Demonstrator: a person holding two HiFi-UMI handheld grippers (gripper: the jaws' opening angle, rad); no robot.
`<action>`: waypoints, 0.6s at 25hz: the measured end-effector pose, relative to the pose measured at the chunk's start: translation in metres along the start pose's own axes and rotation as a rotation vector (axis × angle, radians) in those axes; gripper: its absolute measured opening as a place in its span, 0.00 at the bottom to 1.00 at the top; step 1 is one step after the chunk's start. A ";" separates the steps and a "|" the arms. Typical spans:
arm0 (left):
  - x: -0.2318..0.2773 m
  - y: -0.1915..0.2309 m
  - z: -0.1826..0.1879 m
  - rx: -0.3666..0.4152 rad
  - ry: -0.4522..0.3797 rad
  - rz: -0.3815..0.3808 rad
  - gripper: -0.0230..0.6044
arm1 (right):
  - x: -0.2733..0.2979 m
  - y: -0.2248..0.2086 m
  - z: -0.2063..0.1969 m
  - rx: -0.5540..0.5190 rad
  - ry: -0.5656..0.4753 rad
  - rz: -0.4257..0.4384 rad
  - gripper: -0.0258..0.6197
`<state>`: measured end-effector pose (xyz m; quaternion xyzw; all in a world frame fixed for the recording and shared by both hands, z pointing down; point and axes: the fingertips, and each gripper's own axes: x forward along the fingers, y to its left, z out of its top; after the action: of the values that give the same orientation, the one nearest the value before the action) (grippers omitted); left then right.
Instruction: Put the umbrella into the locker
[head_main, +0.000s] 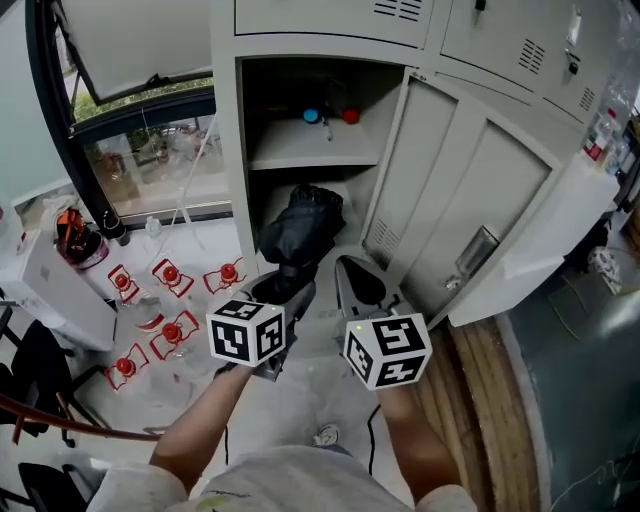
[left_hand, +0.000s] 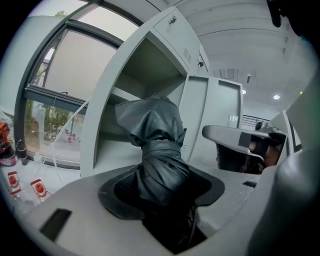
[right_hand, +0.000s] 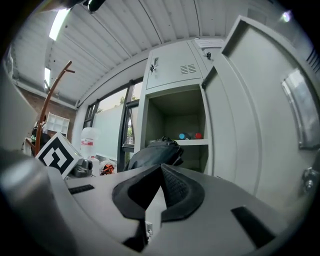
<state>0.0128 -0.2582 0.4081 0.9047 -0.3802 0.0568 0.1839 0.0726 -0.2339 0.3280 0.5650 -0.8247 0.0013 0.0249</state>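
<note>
One umbrella (left_hand: 155, 130), handle hidden, sits clamped in left tongs (left_hand: 162, 192); right tongs (right_hand: 160, 177) pressed together.

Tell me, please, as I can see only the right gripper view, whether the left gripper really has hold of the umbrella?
Observer: Yes. In the left gripper view the left gripper has its fingers shut on the folded black umbrella, round its lower part.
Operator: Thank you. Which compartment is it aimed at?
Observer: In the head view its top points at the lower compartment of the locker, below the shelf.
Operator: And my right gripper?
Observer: From above, the right gripper sits just right of the umbrella, apart from it.
</note>
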 end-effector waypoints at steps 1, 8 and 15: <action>0.007 0.001 0.000 0.001 0.006 0.011 0.43 | 0.003 -0.007 -0.002 0.007 0.002 0.008 0.04; 0.045 0.006 -0.002 0.029 0.055 0.078 0.43 | 0.022 -0.034 -0.008 0.018 0.001 0.081 0.04; 0.074 0.011 -0.004 0.098 0.141 0.154 0.43 | 0.031 -0.051 -0.009 0.038 0.000 0.151 0.04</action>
<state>0.0575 -0.3126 0.4330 0.8745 -0.4314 0.1527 0.1608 0.1099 -0.2807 0.3374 0.5015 -0.8649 0.0187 0.0140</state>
